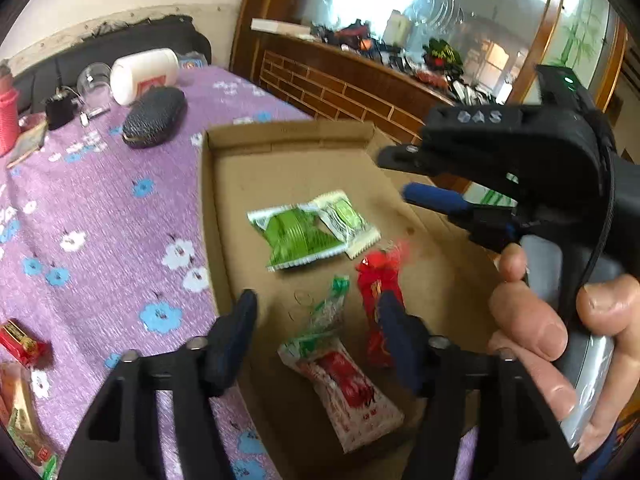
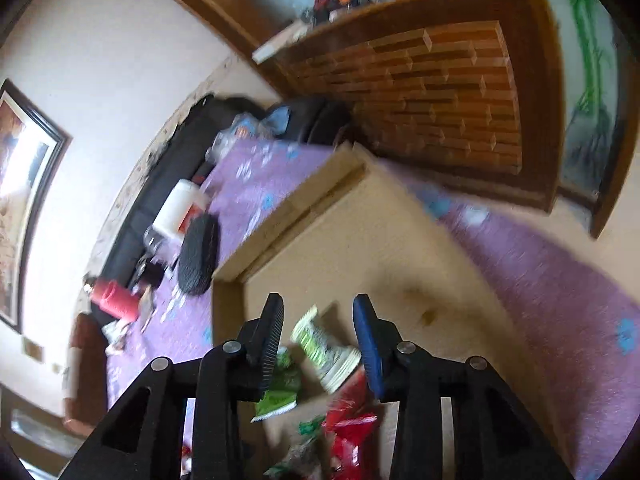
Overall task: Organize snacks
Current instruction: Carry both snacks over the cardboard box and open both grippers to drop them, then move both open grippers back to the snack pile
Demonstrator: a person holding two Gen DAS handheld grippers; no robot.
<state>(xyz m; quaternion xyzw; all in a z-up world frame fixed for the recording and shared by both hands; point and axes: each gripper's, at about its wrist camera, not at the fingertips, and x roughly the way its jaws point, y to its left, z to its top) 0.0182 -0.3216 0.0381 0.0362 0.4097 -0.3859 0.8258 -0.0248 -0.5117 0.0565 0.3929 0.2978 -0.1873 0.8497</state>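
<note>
Cardboard tray (image 1: 218, 216) is holding the snack packets (image 1: 298, 236); both the left gripper (image 1: 316, 320) and right gripper (image 2: 318, 320) are being held open, empty; near-edge packets risk being nudged out

Flat brown cardboard tray (image 1: 224, 200) on purple flowered cloth, low walls at far and left sides. 5 snack packs inside, all lying flat. Big green pack (image 1: 298, 236) in middle. Small white-green pack (image 1: 348, 220) at its right, touching, partly on top. Red pack (image 1: 376, 292) nearer, right. Clear green-tipped pack (image 1: 326, 312) beside it, left. White-red pack (image 1: 344, 392) nearest.
</note>
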